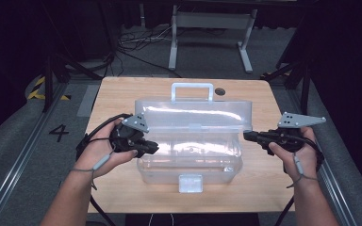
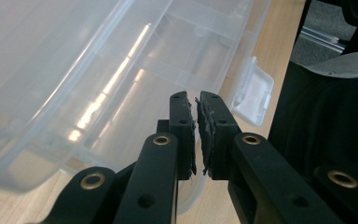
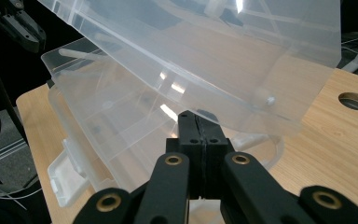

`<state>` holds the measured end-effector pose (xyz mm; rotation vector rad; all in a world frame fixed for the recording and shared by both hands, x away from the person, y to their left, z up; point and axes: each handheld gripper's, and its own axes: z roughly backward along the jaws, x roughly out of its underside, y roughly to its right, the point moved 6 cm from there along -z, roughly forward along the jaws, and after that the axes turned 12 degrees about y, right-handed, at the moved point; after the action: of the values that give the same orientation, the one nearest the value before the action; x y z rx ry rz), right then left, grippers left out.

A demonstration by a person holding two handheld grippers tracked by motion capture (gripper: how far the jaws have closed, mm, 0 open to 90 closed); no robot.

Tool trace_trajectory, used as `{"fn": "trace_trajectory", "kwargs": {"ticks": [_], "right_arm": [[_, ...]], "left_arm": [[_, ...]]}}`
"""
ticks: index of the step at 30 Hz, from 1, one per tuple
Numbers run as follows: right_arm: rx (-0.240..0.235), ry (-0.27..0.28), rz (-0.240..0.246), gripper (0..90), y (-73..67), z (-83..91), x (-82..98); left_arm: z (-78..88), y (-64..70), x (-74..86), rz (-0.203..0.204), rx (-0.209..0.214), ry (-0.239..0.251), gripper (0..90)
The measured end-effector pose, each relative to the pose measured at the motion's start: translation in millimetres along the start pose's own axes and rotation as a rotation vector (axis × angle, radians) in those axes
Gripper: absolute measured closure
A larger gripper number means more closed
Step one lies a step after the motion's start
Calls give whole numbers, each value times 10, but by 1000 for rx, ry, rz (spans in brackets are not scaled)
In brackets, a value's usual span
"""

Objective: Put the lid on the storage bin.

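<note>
The clear box (image 1: 188, 157) sits mid-table (image 1: 118, 94), between the left gripper (image 1: 152, 147) and the right gripper (image 1: 247, 135). Its raised lid (image 1: 193, 113) stands behind both; its latch (image 1: 190, 183) lies nearer the person.

High view overhead facing forward, tongs views close, all sharing clear box (image 1: 191, 141)

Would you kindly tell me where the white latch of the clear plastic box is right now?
In the high view, the white latch hangs at the middle of the clear plastic box's near front wall, toward the person's edge of the wooden table, between the two grippers.
</note>
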<state>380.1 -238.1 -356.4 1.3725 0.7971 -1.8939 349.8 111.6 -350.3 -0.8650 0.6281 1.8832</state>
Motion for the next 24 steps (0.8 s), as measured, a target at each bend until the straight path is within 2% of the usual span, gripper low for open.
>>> {"fn": "trace_trajectory", "kwargs": {"ticks": [3, 8, 12, 13, 15, 18, 20, 24], "right_arm": [[1, 1, -1, 900, -1, 4, -2], [2, 1, -5, 900, 0, 7, -1], [0, 2, -8, 900, -1, 9, 0], [-1, 2, -9, 900, -1, 9, 0], [0, 3, -8, 900, 0, 9, 1], [0, 2, -7, 900, 0, 10, 2], [-1, 2, -8, 900, 1, 10, 3], [-2, 1, -7, 900, 1, 10, 4]], "left_arm": [[34, -30, 44, 10, -15, 8, 837], [98, -100, 123, 57, -17, 70, 838], [156, -144, 176, 81, -36, 96, 836], [156, -144, 176, 81, -36, 96, 836], [204, -211, 228, 105, -79, 88, 833], [224, -239, 255, 118, -91, 91, 831], [231, -298, 317, 144, -112, 85, 831], [239, -355, 363, 158, -129, 83, 816]]}}
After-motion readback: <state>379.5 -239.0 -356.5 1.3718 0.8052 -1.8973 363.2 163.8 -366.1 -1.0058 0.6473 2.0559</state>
